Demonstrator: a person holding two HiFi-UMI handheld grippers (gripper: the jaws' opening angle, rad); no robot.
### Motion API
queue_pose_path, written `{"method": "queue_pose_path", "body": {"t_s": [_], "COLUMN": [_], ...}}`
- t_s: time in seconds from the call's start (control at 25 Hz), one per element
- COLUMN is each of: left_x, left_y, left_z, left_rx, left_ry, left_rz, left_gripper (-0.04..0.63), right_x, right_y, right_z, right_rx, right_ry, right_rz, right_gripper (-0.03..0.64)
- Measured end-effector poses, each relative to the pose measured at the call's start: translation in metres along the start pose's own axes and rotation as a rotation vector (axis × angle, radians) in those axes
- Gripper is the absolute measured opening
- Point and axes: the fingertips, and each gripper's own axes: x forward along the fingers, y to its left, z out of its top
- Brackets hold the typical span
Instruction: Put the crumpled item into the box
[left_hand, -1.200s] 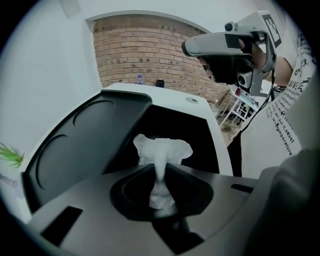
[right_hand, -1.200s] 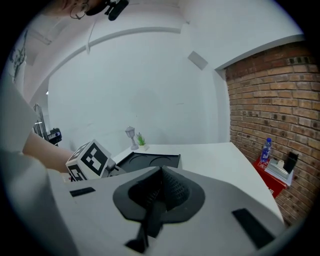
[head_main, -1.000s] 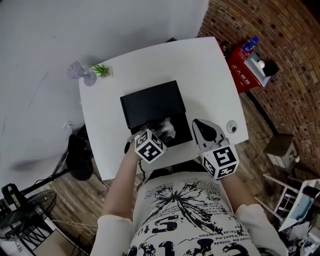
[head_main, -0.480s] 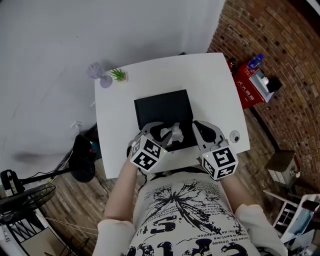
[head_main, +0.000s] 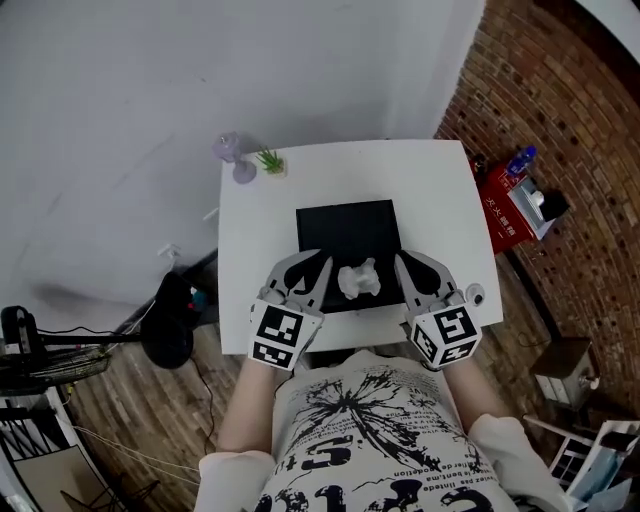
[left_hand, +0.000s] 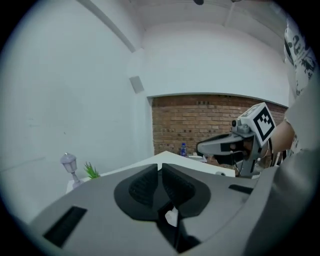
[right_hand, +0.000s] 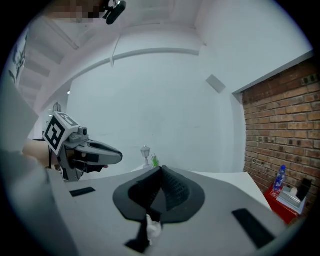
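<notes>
Snag risk: the left gripper (head_main: 308, 268) hangs just beside the crumpled white paper-like wad (head_main: 358, 280); a jaw edge that caught a loose fold would probably drag the wad back over the rim as it pulls away.
Spill risk: the wad lies in the near half of the shallow black rectangular box (head_main: 345, 225), near its front edge. Being light and springy by the look of it, it may unfold or tip out at a slight knock.
Box risk: a bump from either gripper could slide the box on the white table (head_main: 430, 190), since nothing pins it down.
Left gripper: jaws closing, pads almost pressed together, nothing between them.
Right gripper (head_main: 412, 268): jaws pressed together, empty, just right of the wad.
Wad's look: small, irregular, creased into lobes, bright against the dark box floor.
Wad's place: inside the box, between the two grippers, touched by neither.
</notes>
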Motion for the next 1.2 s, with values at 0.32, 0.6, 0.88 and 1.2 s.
{"method": "queue_pose_path", "body": {"t_s": [0.32, 0.6, 0.88, 1.2], "left_x": [-0.062, -0.073, -0.061, -0.050], "left_y": [0.009, 0.003, -0.001, -0.002], "left_z": [0.018, 0.034, 0.036, 0.037], "left_rx": [-0.056, 0.011, 0.013, 0.003], "left_ry": [-0.136, -0.224, -0.199, -0.195], "left_rz": [0.097, 0.106, 0.113, 0.114], "left_gripper": [0.014, 0.014, 0.014, 0.014], "right_x": [-0.014, -0.027, -0.037, -0.038], "right_y": [0.015, 0.011, 0.009, 0.006], "right_z": [0.019, 0.025, 0.025, 0.023], "right_rx": [-0.028, -0.071, -0.103, -0.112], "right_ry": [-0.079, -0.092, -0.090, -0.082], "right_rz": [0.004, -0.019, 0.015, 0.046], "right_gripper": [0.014, 0.014, 0.014, 0.012]}}
